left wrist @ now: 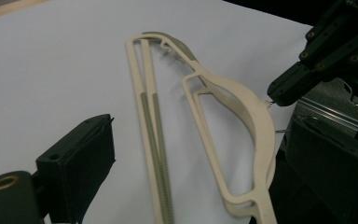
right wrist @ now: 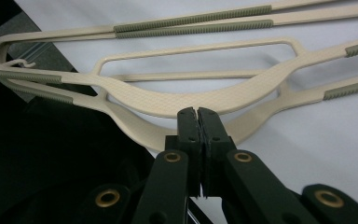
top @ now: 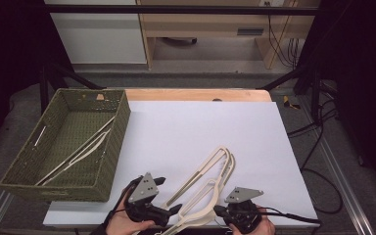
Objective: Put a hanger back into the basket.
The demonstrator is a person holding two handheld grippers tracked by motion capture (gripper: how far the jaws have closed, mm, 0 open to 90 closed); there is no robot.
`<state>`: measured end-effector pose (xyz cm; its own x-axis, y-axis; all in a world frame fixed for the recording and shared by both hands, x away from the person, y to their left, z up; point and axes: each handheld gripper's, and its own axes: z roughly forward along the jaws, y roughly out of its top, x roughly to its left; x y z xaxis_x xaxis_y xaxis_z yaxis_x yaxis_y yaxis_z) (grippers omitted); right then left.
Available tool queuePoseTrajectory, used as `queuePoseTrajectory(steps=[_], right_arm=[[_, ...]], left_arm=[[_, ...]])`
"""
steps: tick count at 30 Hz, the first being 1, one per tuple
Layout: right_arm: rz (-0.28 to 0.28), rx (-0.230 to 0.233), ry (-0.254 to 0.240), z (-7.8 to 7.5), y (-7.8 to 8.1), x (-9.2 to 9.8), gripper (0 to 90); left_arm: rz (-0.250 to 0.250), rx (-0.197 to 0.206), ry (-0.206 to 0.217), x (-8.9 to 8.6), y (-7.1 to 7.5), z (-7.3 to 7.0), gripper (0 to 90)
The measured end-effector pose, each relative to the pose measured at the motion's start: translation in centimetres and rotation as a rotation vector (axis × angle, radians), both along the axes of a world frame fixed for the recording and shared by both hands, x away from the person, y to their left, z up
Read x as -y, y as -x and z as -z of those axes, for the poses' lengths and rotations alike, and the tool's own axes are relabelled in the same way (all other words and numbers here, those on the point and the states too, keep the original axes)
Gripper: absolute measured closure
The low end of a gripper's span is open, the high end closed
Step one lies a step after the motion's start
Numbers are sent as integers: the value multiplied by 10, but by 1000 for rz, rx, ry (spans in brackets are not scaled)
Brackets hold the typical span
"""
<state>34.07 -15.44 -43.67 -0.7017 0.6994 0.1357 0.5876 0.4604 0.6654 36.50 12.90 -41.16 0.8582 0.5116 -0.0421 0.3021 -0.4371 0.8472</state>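
Now the hangers (top: pixel 203 188) lie between gaping left tongs (top: pixel 169 196) and clenched right tongs (top: pixel 219 210).

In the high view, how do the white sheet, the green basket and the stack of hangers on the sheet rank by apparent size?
1. White sheet
2. Green basket
3. Stack of hangers
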Motion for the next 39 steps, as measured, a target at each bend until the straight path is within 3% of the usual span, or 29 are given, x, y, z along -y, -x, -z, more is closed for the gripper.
queuePoseTrajectory(steps=[9, 16, 22, 24, 27, 31, 35, 39], right_arm=[[-15, 3, -1, -15, -6, -2, 895], [-25, 22, 0, -23, -10, -5, 895], [-31, 25, 15, -25, -11, -5, 895], [-27, 27, 24, -27, -11, -7, 895], [-34, 39, 30, -28, -12, -7, 894], [-30, 41, 29, -28, -12, -8, 894], [-35, 45, 34, -29, -12, -8, 894], [-38, 51, 41, -29, -11, -10, 892]], left_arm=[[92, -53, -94, 40, 0, 8, 137], [149, -104, -158, 64, -4, 20, 245], [184, -117, -232, 75, -7, 28, 379], [182, -135, -228, 79, -8, 30, 447], [189, -152, -267, 82, -10, 31, 526], [172, -176, -280, 84, -11, 34, 623], [164, -164, -305, 86, -9, 35, 726], [160, -136, -328, 87, -5, 33, 737]])
